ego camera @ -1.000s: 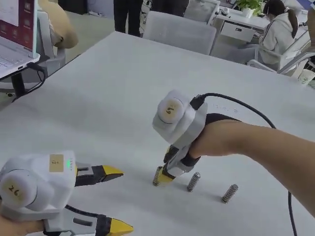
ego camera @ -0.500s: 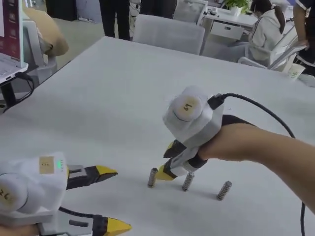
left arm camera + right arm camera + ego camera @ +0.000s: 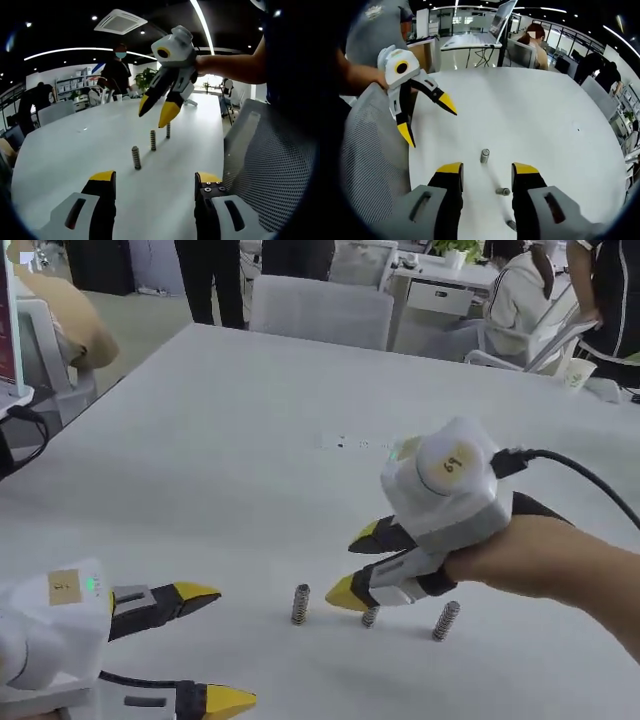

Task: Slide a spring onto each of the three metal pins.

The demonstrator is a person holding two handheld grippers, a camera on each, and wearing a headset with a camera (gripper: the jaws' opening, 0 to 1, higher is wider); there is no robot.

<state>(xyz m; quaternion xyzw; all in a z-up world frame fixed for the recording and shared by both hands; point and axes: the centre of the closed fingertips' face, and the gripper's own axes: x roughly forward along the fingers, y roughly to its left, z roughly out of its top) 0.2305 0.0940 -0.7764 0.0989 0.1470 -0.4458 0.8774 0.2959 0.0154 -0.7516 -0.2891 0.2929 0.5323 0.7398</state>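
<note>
On the white desk (image 3: 230, 440) we see three springs standing upright in a short row, near us and a little right of centre: the left spring (image 3: 300, 604), the middle spring (image 3: 370, 617) and the right spring (image 3: 446, 620). Each leans slightly, and they stand apart from one another. In the right gripper view the one farthest ahead shows a round metal top. We cannot tell what runs inside the coils.

The right tongs (image 3: 352, 565) hang over the row with their jaws parted and nothing between them. In the head view the lower yellow tip points left and sits between the left spring and the middle spring, covering the upper part of the middle one. We cannot tell whether it touches that spring. In the right gripper view the row lies between the two jaws. A black cable (image 3: 580, 472) runs from the back of these tongs off to the right.

The left tongs (image 3: 222, 645) are at the near left of the desk, jaws spread wide and empty, yellow tips pointing right, well apart from the springs. A grey chair (image 3: 320, 310) stands at the far edge of the desk.
</note>
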